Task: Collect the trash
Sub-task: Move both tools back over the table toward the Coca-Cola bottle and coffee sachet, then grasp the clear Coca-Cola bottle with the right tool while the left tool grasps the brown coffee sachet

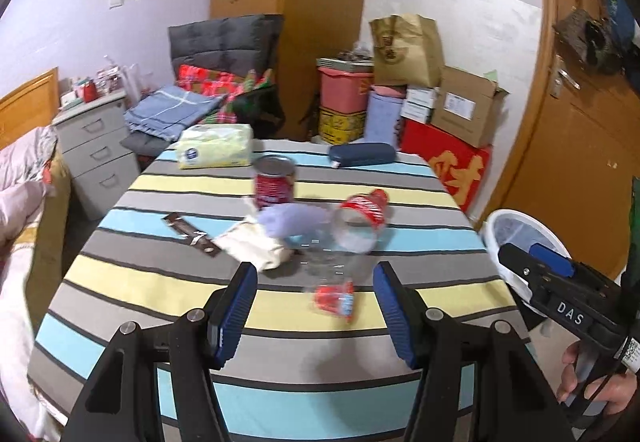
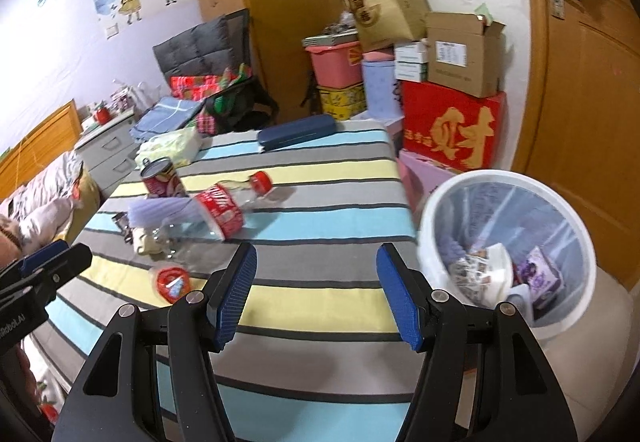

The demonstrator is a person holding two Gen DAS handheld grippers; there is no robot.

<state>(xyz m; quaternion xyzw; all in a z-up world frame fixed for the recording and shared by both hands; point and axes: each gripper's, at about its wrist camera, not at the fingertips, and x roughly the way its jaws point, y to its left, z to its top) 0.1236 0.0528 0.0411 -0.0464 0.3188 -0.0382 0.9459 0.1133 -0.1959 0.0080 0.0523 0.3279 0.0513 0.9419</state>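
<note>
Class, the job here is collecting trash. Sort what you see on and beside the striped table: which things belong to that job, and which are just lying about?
Belongs to the job:
- plastic bottle
- red can
- crumpled paper
- brown wrapper
- small red-labelled wrapper
- white bin

Just lying about:
- tissue pack
- blue case
</note>
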